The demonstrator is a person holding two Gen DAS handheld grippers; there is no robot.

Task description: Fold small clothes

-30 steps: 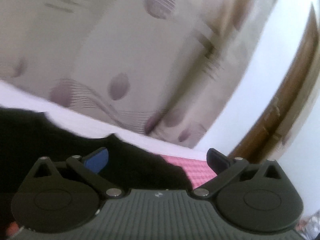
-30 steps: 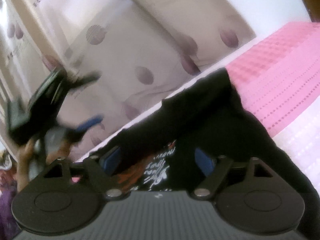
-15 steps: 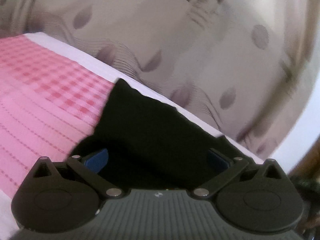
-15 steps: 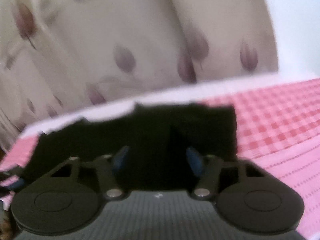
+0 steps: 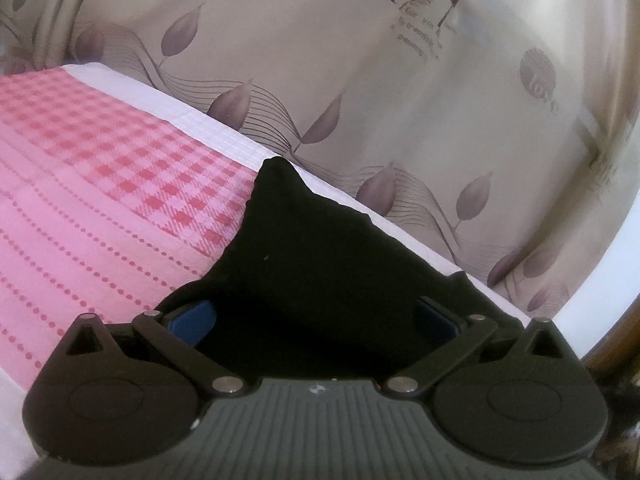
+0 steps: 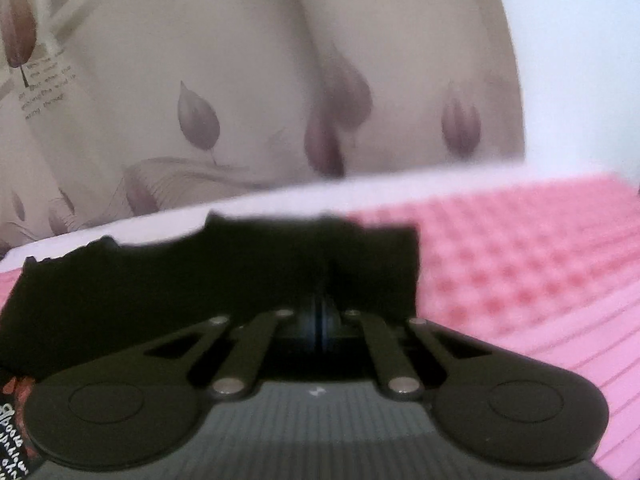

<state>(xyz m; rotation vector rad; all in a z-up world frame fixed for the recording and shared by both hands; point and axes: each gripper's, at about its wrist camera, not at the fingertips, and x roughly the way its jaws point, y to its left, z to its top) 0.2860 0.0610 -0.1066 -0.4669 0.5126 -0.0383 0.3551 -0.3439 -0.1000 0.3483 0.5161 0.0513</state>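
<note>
Between the wide-apart blue pads of the left gripper (image 5: 316,322) lies black cloth (image 5: 312,264), unpinched; the right gripper (image 6: 320,322) has its jaws drawn together, whether on a fold of that cloth cannot be told. Beneath the garment spreads a pink checked bedcover (image 5: 100,184); beyond hangs a leaf-printed curtain (image 5: 360,80).

The right wrist view is blurred: the pink cover (image 6: 520,264) loses its pattern there, and the garment (image 6: 200,280) shows only as a black mass. Its print is cut off at the lower left corner. Whether the right gripper (image 6: 320,326) pinches cloth is hidden. The left gripper (image 5: 316,320) body hides the garment's near part.
</note>
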